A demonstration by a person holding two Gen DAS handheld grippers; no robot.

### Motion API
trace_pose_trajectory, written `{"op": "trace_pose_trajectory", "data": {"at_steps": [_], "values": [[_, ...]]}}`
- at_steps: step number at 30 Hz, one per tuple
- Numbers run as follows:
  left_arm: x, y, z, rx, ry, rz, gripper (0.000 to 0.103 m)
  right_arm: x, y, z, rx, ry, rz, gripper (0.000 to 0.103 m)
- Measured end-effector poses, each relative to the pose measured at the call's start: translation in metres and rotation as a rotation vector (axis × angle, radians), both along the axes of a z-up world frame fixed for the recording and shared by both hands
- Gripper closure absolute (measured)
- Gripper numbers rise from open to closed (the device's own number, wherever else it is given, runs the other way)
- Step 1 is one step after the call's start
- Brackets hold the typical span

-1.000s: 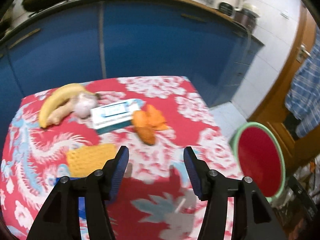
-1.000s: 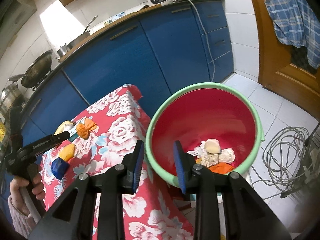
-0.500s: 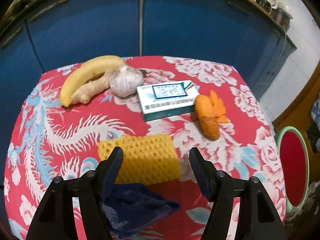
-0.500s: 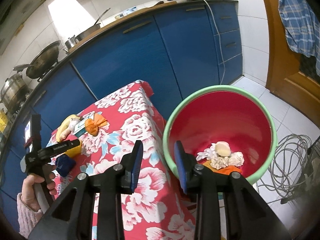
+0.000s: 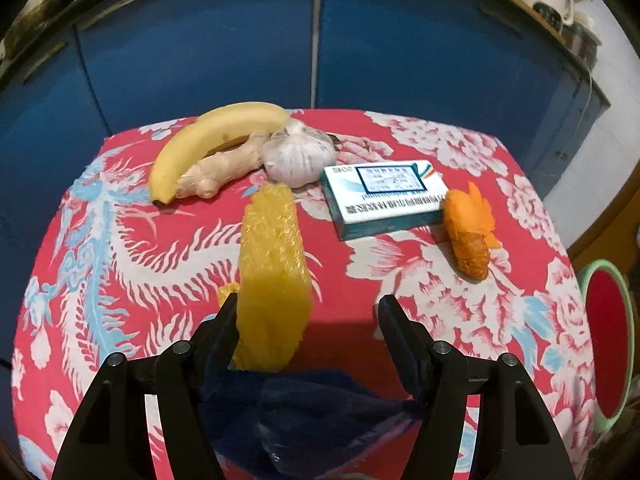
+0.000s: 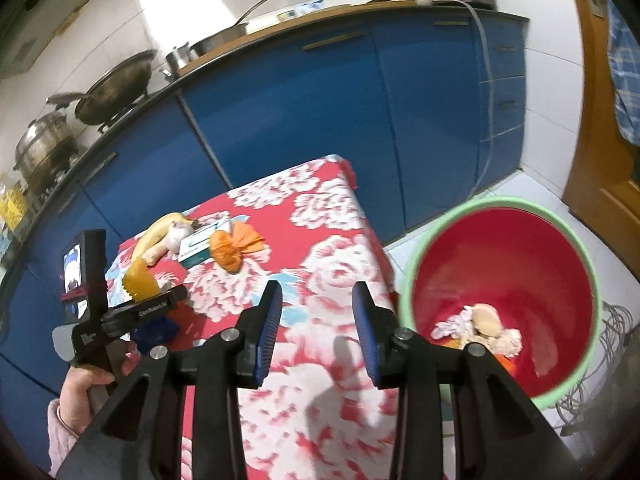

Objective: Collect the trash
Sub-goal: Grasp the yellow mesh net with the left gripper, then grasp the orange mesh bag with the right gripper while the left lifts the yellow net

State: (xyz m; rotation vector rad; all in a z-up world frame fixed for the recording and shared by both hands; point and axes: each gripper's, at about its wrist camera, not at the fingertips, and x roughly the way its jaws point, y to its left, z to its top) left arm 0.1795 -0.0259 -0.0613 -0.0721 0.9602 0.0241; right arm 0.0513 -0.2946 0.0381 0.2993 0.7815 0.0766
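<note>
**Yellow foam net stands tipped up by the left finger**

Yellow foam net [image 5: 272, 280] stands on edge on the red cloth [image 5: 360, 280], leaning against the inner face of one finger of the left gripper [image 5: 308, 320]. The jaws are wide apart and grip nothing; a gap shows between the net and the other finger. A blue wrapper [image 5: 312, 412] lies crumpled under the gripper. To do the pick well, the left gripper should probably centre on the net and close gently, since the foam looks soft and may fold or slip out sideways.

The right gripper [image 6: 316, 324] hangs over the cloth's near edge, jaws parted and empty. The bucket [image 6: 568, 240] sits on the floor beside the table, and holds white crumpled paper [image 6: 508, 338], a pale lump and something orange, hard to make out.
</note>
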Motion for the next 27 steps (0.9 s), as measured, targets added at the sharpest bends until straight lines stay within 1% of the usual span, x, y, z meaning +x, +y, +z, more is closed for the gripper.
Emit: {"op": "trace_pose_trajectory", "data": {"at_steps": [4, 6, 7, 9, 10, 12, 17, 21, 27], "values": [[-0.001, 0.011, 0.002, -0.067, -0.015, 0.004, 0.034, 0.019, 0.02, -0.003, 0.003, 0.014, 0.039, 0.063], [-0.001, 0.014, 0.002, -0.083, -0.02, 0.009, 0.043, 0.027, 0.029, -0.006, 0.001, 0.021, 0.055, 0.063], [-0.001, 0.016, 0.002, -0.09, -0.023, 0.012, 0.045, 0.032, 0.035, -0.007, -0.001, 0.027, 0.065, 0.063], [-0.002, 0.022, 0.003, -0.111, -0.027, 0.022, 0.056, 0.042, 0.047, -0.011, -0.008, 0.038, 0.086, 0.063], [-0.002, 0.024, 0.003, -0.12, -0.028, 0.028, 0.059, 0.047, 0.053, -0.013, -0.014, 0.042, 0.096, 0.063], [-0.002, 0.029, 0.004, -0.141, -0.031, 0.037, 0.068, 0.056, 0.065, -0.017, -0.024, 0.054, 0.116, 0.062], [-0.005, 0.039, 0.004, -0.179, -0.037, 0.056, 0.083, 0.078, 0.092, -0.032, -0.045, 0.082, 0.163, 0.061], [-0.005, 0.042, 0.004, -0.194, -0.038, 0.058, 0.086, 0.095, 0.109, -0.045, -0.055, 0.11, 0.188, 0.061], [-0.005, 0.046, 0.004, -0.214, -0.037, 0.059, 0.086, 0.117, 0.127, -0.062, -0.073, 0.145, 0.2, 0.061]]}}
